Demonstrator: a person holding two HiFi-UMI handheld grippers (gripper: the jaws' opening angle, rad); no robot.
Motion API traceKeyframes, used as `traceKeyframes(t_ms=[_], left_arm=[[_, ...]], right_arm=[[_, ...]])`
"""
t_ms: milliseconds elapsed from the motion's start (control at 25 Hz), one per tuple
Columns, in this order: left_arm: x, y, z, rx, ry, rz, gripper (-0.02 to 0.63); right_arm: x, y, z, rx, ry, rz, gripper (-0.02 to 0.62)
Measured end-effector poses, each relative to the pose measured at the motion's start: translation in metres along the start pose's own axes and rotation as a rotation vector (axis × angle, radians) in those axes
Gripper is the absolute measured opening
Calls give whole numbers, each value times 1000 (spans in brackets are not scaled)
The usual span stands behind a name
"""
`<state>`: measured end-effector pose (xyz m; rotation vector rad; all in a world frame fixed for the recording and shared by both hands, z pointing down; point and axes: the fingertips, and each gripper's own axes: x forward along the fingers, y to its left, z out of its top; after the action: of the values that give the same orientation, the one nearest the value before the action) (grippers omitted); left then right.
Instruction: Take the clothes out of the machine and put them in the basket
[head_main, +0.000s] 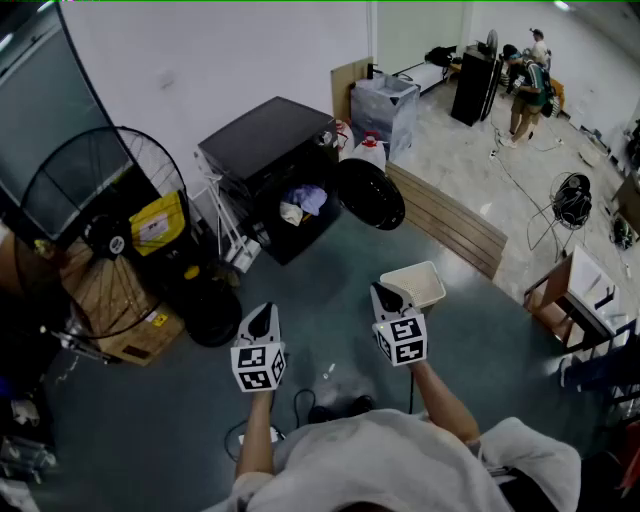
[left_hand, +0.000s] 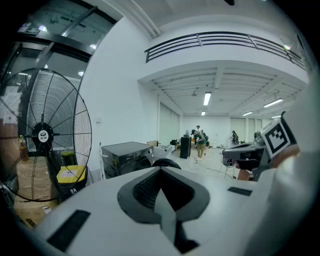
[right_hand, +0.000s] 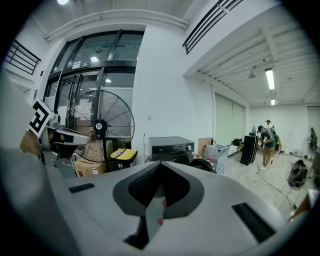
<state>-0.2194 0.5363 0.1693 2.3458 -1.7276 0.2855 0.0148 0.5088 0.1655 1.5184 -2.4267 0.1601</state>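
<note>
the black front-loading washing machine (head_main: 265, 150) stands against a white wall, its round door (head_main: 370, 194) swung open to the side. the clothes (head_main: 303, 205), a pale bundle with a bluish piece on top, lie inside the drum opening of the machine. a white basket (head_main: 414, 284) sits on the grey floor (head_main: 330, 300) in front of the machine, beyond the open door and nearer the person. both grippers are held out in front of the machine, well apart from it, pointing toward it and slightly downward. the left gripper (head_main: 262, 320) faces the machine's front with its jaws drawn together and nothing between them. the right gripper (head_main: 388, 297) is on the door side of the machine, its tip at the near edge of the basket in the head view; its jaws are likewise closed tight on nothing. on the machine's other side from the door stand a large black pedestal fan (head_main: 105, 235), a yellow-lidded bin (head_main: 156, 222) and a cardboard box (head_main: 125, 310). behind the machine's door side sits a clear plastic bin (head_main: 385, 108), and a low wooden plank edge (head_main: 450, 220) runs away from the door. far beyond the machine a person (head_main: 525, 88) stands on a pale tiled floor.
</note>
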Motion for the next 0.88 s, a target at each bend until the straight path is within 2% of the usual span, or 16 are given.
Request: traceKeyframes(t_ms=[600,880], left_arm=[[16,-33,-7,8,27,15,19],[30,-66,-4,35,36,31,18]], right_arm=[[-5,-23,-3,0,-6,38,23],[-9,-46,-10,-7,-8,67,23]])
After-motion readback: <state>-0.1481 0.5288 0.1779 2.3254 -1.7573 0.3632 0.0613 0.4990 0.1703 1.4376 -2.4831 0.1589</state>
